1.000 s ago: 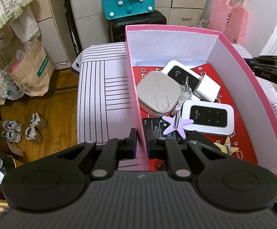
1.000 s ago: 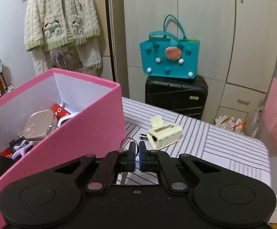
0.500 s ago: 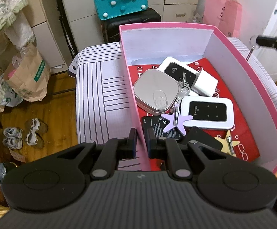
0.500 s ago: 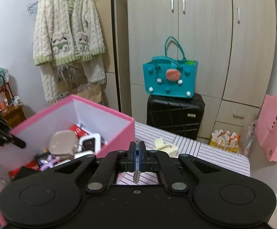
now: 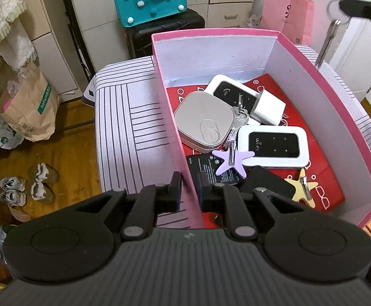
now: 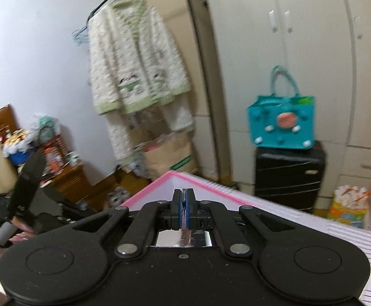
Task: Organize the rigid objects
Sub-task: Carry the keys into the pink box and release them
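Since half a second ago the right gripper (image 6: pixel 184 210) has risen and tilted up, so its view now looks over the far corner of the pink box (image 5: pixel 320 58) toward the wardrobe, blurred by motion. Its fingers (image 6: pixel 176 210) are pressed together on a key (image 5: pixel 327 39), which in the left view hangs by its ring from the black fingertip, high above the box's right wall and clear of the rim. The left gripper (image 5: pixel 187 191) sits low at the box's near-left corner, its fingers (image 5: pixel 175 191) straddling and pinching the left wall. Inside the box lie a silver case (image 5: pixel 206 125), two white routers, a charger and a purple star (image 5: pixel 230 159), leaving bare red floor toward the right wall.
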